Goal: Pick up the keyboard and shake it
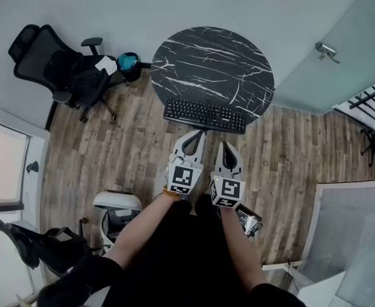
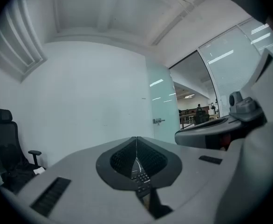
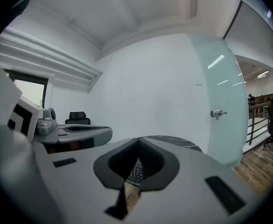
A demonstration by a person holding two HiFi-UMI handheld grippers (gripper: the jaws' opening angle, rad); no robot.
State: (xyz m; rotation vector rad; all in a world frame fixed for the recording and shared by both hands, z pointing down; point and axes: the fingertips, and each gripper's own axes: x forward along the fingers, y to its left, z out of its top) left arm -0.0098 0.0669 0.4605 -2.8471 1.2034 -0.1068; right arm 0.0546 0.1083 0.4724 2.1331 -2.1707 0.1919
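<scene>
Two tools, side by side, one in each hand. State of each?

Item one, left tool [image 1: 198, 135]: jaws pressed together tip to tip, nothing between them. Item two, right tool [image 1: 226, 146]: likewise closed and empty, just beside the left one, its tips a little short of the left tool's.

And the keyboard?

Item three, keyboard [image 1: 205, 114]: black, lying flat just ahead of both tools' tips, along the edge of the tabletop nearest them. Neither tool has hold of it. Its keys show through the slot beneath the closed jaws in each gripper view.

The tabletop itself?

Item four, tabletop [image 1: 213, 59]: round, black marble with white veining, stretching beyond the keyboard, away from the tools.

Anything else?

Item five, office chair [image 1: 56, 69]: black, well off to the left of the left tool. Item six, glass door [image 1: 341, 69]: frosted, with a handle, ahead and to the right of the right tool. Item seven, floor [image 1: 130, 152]: wood planks, beneath both tools.
</scene>
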